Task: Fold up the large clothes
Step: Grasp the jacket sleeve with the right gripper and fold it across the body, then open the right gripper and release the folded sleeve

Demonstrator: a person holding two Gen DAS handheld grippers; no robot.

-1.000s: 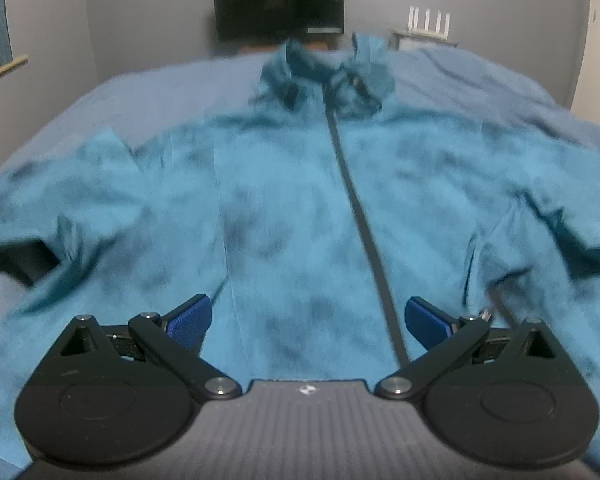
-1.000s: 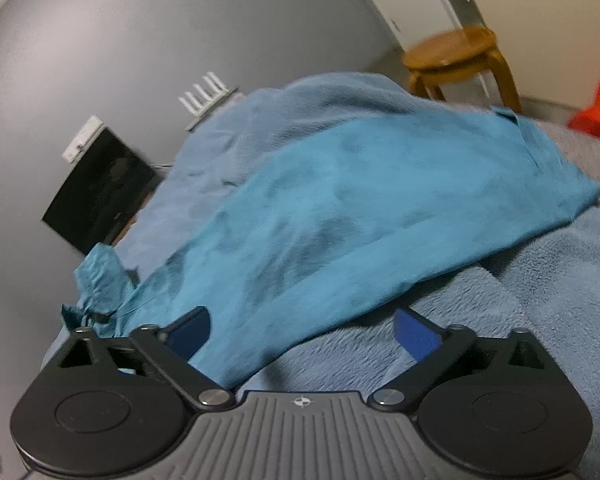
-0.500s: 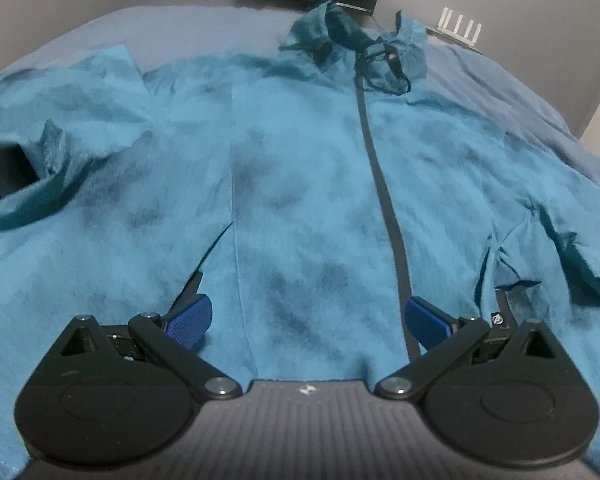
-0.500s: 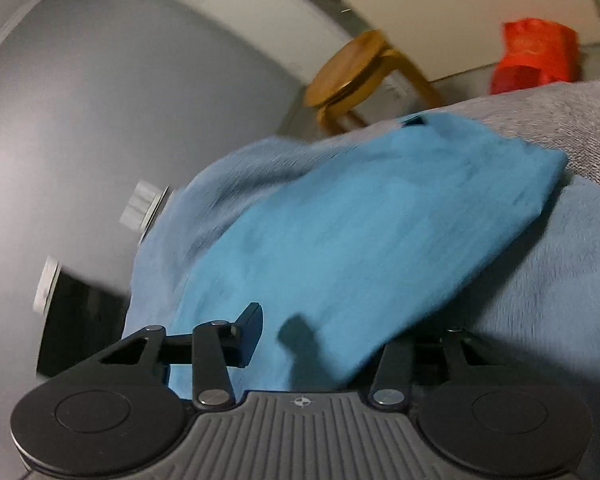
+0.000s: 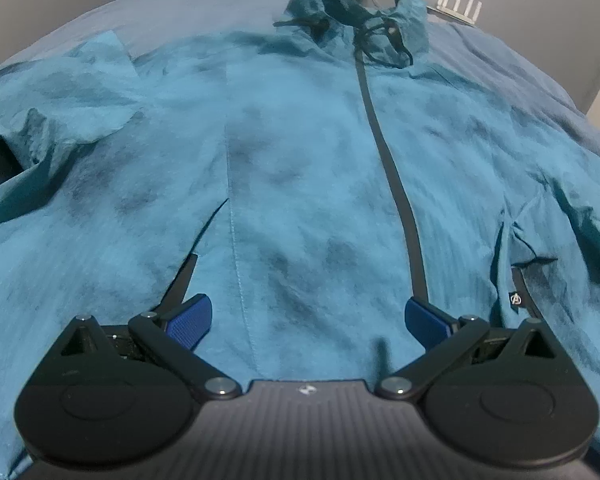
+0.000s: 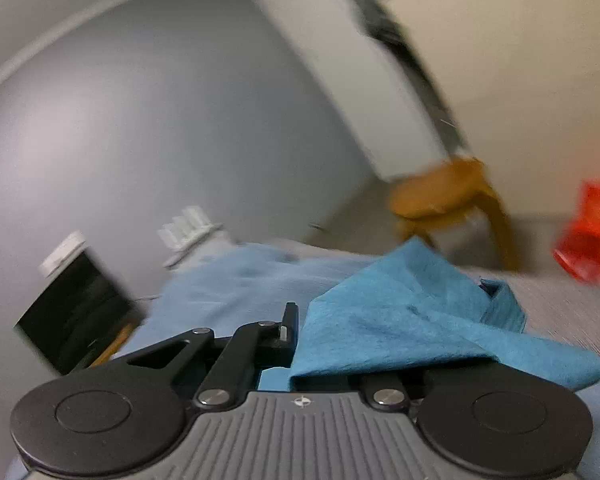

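Note:
A teal zip-up jacket (image 5: 308,168) lies spread front-up on a blue bed cover (image 5: 204,12), collar at the far end and a dark zipper (image 5: 396,184) running down its middle. My left gripper (image 5: 306,320) is open and empty just above the jacket's lower front, near the hem. My right gripper (image 6: 300,340) is shut on a fold of the jacket's teal sleeve (image 6: 412,320) and holds it lifted off the bed; the cloth drapes over the right finger and hides it.
A black screen (image 6: 76,312) and a white router (image 5: 460,4) stand beyond the head of the bed. A wooden stool (image 6: 452,208) and a red bag (image 6: 588,236) are on the floor to the right. The bed cover (image 6: 236,280) extends behind the sleeve.
My right gripper has closed on the sleeve and lifted it, tilting upward toward the wall. My left gripper has moved lower and closer over the jacket front, still open.

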